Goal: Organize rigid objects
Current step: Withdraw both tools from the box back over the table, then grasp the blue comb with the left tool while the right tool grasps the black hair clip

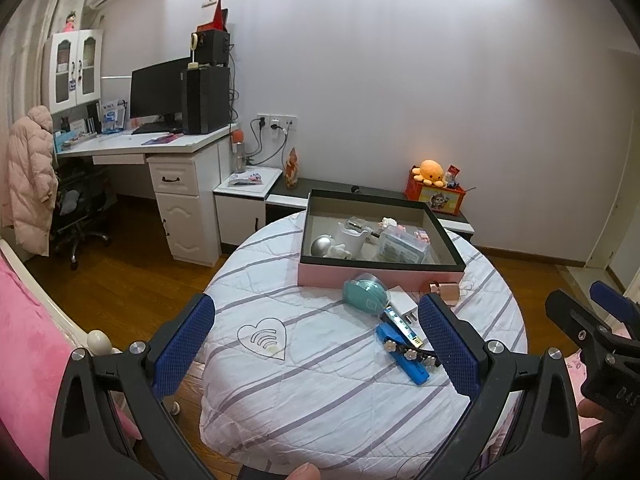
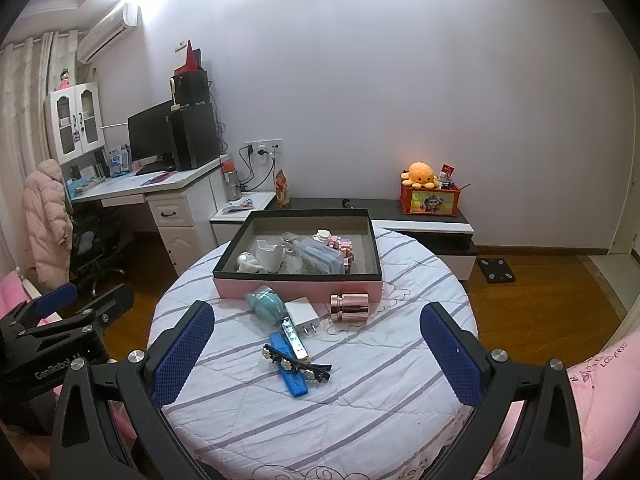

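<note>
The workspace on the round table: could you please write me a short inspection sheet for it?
Surface: round table under a striped quilted cover.
Job's things: pink box holding a white cup; outside it, teal object, white charger, rose-gold cylinder, blue case, black hair clip.
Clutter: nothing seen.
Grippers: left gripper and right gripper open, empty.
Cables: wall socket leads.
Surroundings: desk, orange plush.

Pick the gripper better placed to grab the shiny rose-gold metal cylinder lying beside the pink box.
Right gripper: open, and the rose-gold metal cylinder shows fully ahead of it; the left gripper's finger hides most of it.
</note>
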